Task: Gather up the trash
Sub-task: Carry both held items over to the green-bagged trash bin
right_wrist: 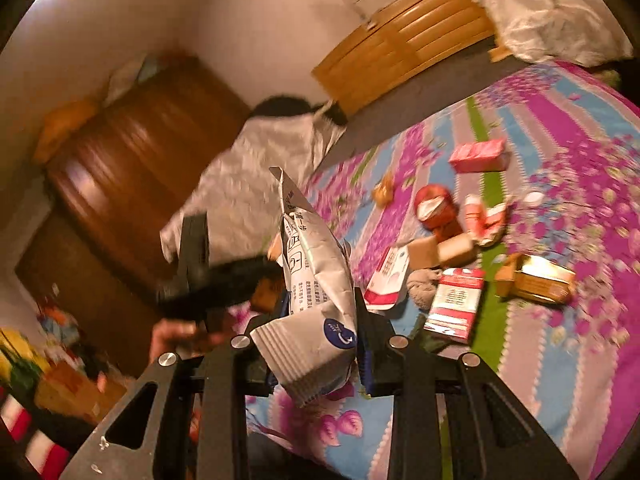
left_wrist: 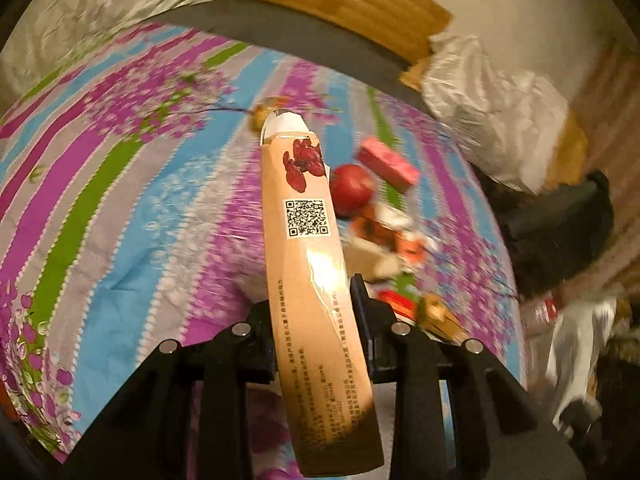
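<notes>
Tongs [right_wrist: 320, 312] around silver pouch [right_wrist: 316, 280], scattered boxes [right_wrist: 454, 304] beside.

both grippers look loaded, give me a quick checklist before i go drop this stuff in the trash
1. Left gripper shut on carton: ok.
2. Right gripper shut on silver bag: ok.
3. Carton held near its middle: cannot tell, its lower end leaves the frame.
4. Trash bin in view: not ok, none visible.
5. Bed cleared: not ok, pink box and red pack remain.
</notes>
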